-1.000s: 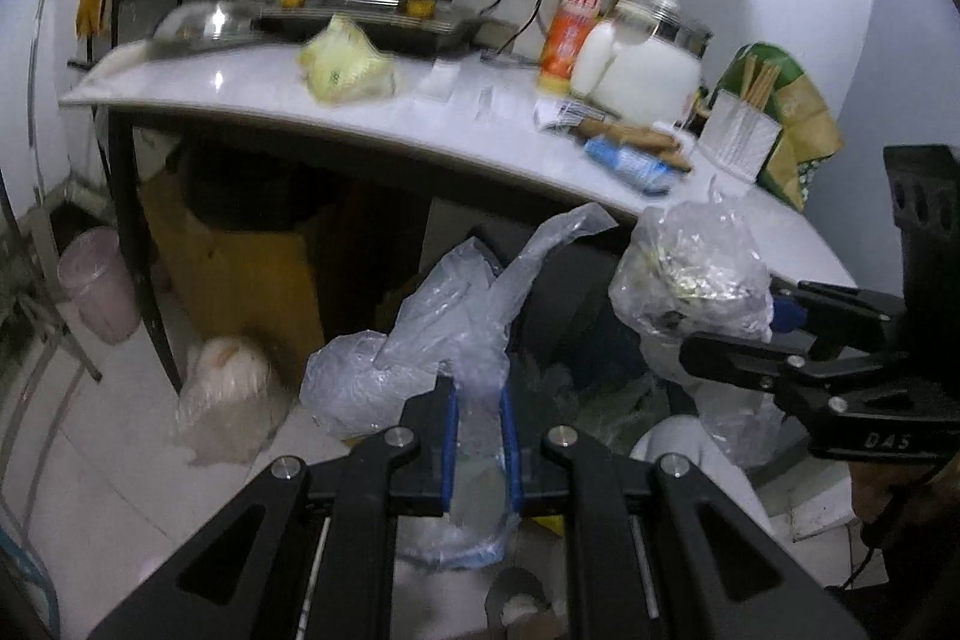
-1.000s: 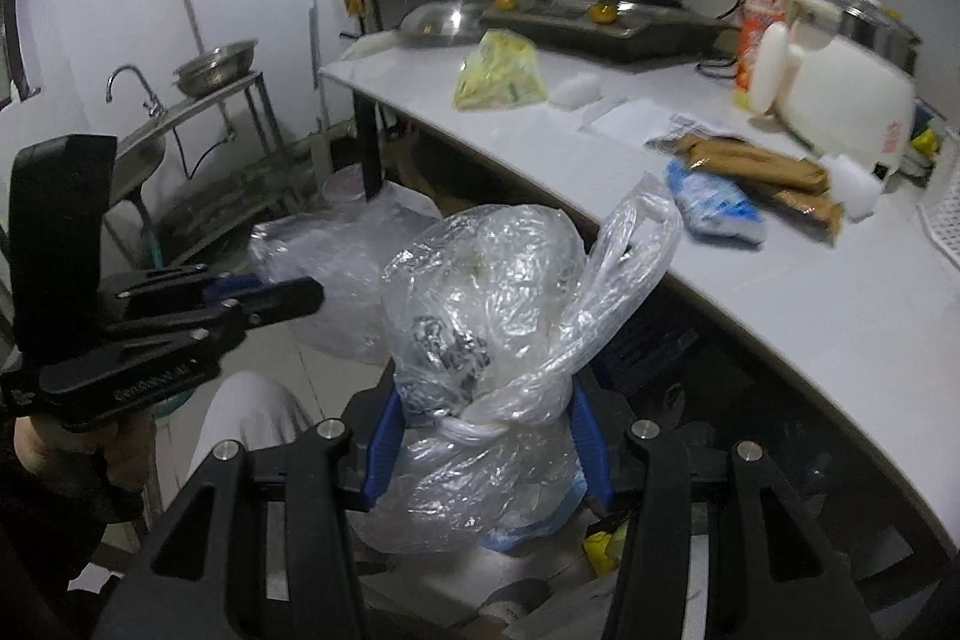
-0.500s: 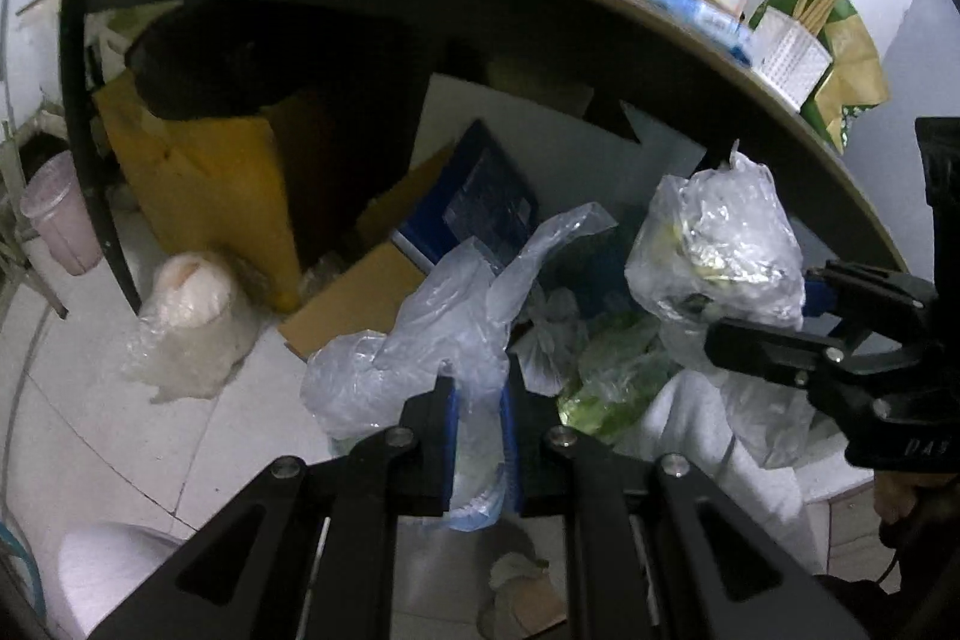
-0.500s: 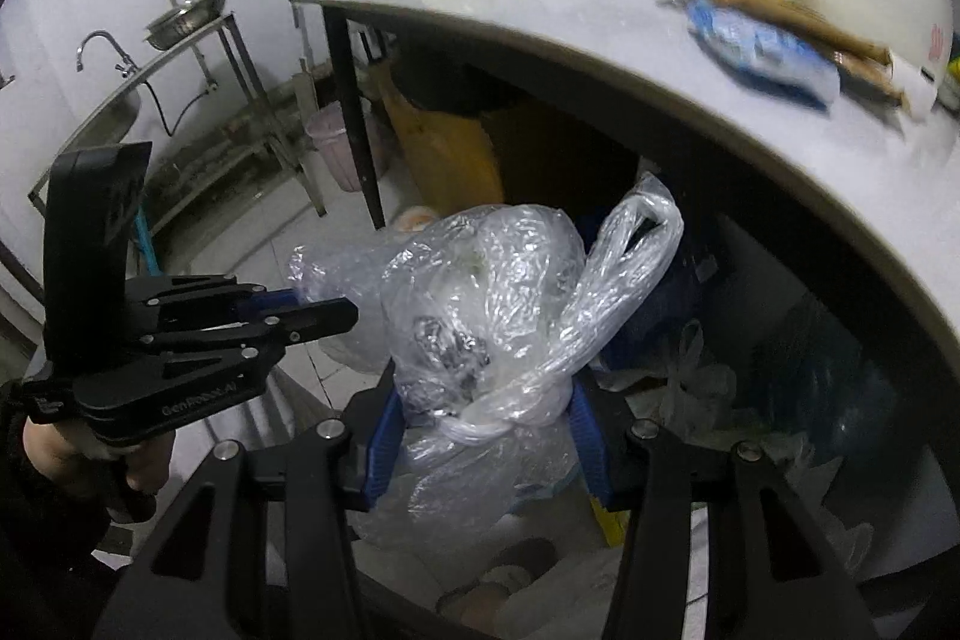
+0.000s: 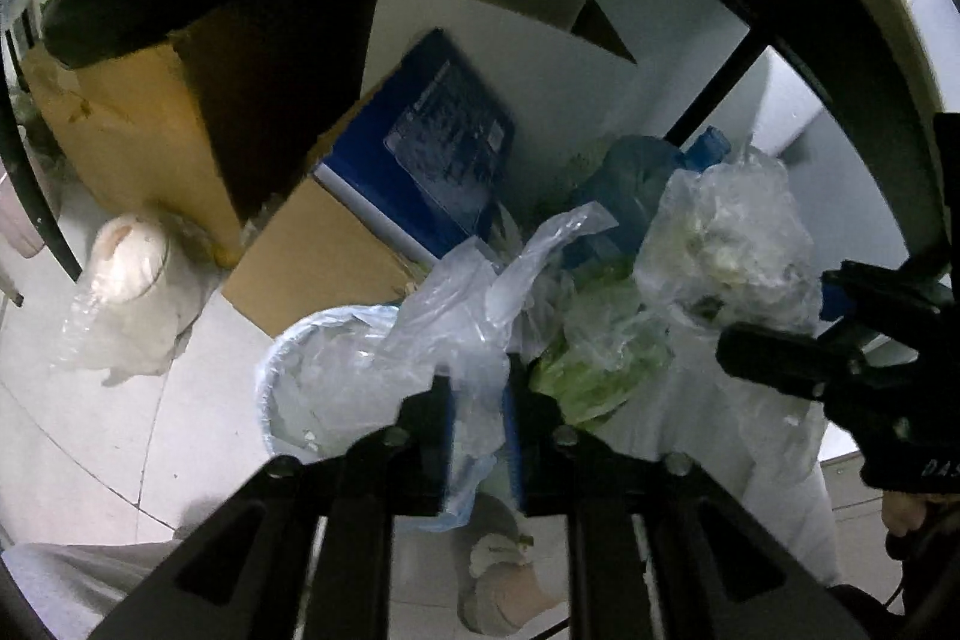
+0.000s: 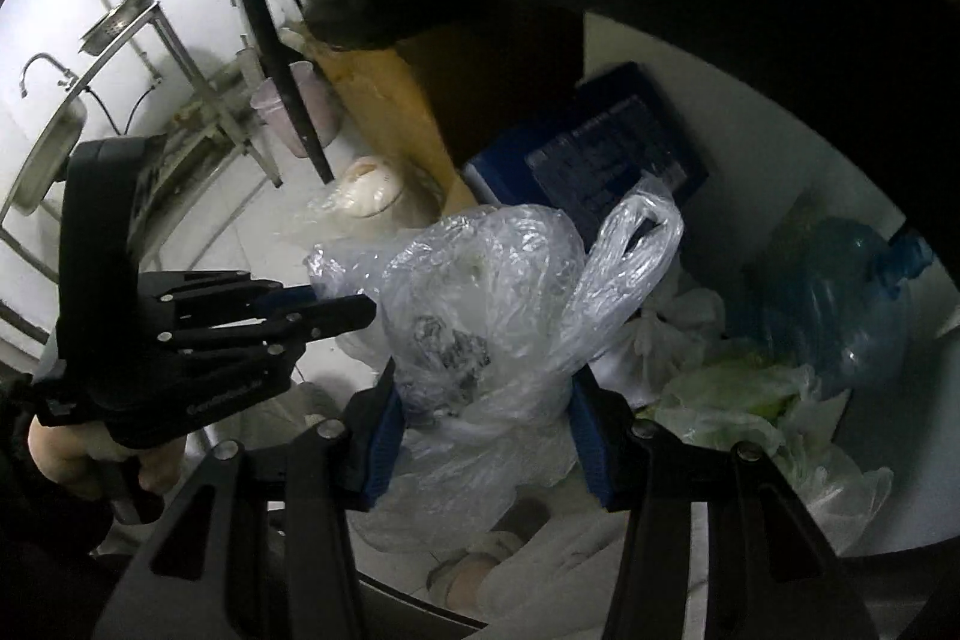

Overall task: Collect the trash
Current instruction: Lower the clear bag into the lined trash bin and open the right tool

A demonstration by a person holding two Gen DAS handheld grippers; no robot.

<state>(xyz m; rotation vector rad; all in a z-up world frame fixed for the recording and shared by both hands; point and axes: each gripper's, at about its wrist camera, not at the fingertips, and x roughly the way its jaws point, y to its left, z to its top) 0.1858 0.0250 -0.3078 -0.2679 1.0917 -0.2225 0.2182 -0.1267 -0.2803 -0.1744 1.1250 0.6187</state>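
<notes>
My left gripper [image 5: 477, 421] is shut on a limp clear plastic bag [image 5: 462, 304], held above a round bin lined with clear plastic [image 5: 324, 382] on the floor. My right gripper [image 6: 483, 439] is shut on a knotted clear trash bag [image 6: 480, 304] full of scraps, held under the counter edge. In the left wrist view that knotted bag [image 5: 726, 244] hangs at the right, with the right gripper's black body [image 5: 840, 370] beside it. In the right wrist view the left gripper [image 6: 336, 310] is at the left.
Under the counter stand a brown cardboard box [image 5: 138, 136], a blue box [image 5: 438, 142], a blue water jug [image 6: 840, 292] and loose green and clear bags [image 6: 738, 400]. A bagged white lump [image 5: 126, 274] lies on the tiled floor. A black table leg [image 6: 282, 70] stands left.
Both grippers have dropped from counter height to below the counter edge, still holding their bags. The lined bin has come into the left wrist view beneath the limp bag.
</notes>
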